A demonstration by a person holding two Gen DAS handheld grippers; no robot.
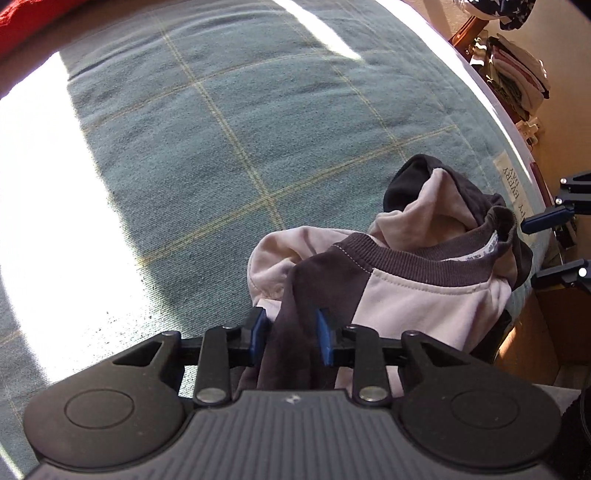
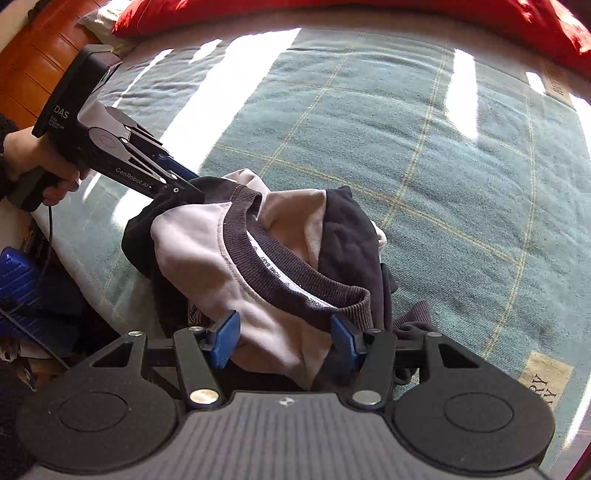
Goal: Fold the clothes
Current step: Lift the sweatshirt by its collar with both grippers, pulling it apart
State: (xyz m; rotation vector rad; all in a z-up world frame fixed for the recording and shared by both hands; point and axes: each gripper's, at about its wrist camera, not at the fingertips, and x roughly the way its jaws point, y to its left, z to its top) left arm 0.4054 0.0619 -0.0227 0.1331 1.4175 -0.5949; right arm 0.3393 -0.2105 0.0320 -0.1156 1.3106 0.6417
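A crumpled pale pink and dark brown sweatshirt (image 1: 417,291) lies bunched at the near edge of a bed with a green checked blanket (image 1: 229,122). My left gripper (image 1: 291,332) is shut on a dark brown fold of the sweatshirt, with cloth filling the gap between its blue pads. It also shows in the right wrist view (image 2: 184,181), gripping the garment's far left shoulder. My right gripper (image 2: 284,339) has its jaws wide apart, with the pink cloth and ribbed collar (image 2: 295,280) of the sweatshirt (image 2: 207,251) lying between them.
A red pillow (image 2: 369,14) lies along the far side of the bed. An orange wooden cabinet (image 2: 33,48) stands at the far left. A stack of folded clothes (image 1: 517,70) sits on furniture beyond the bed's right edge. Sunlight patches cross the blanket.
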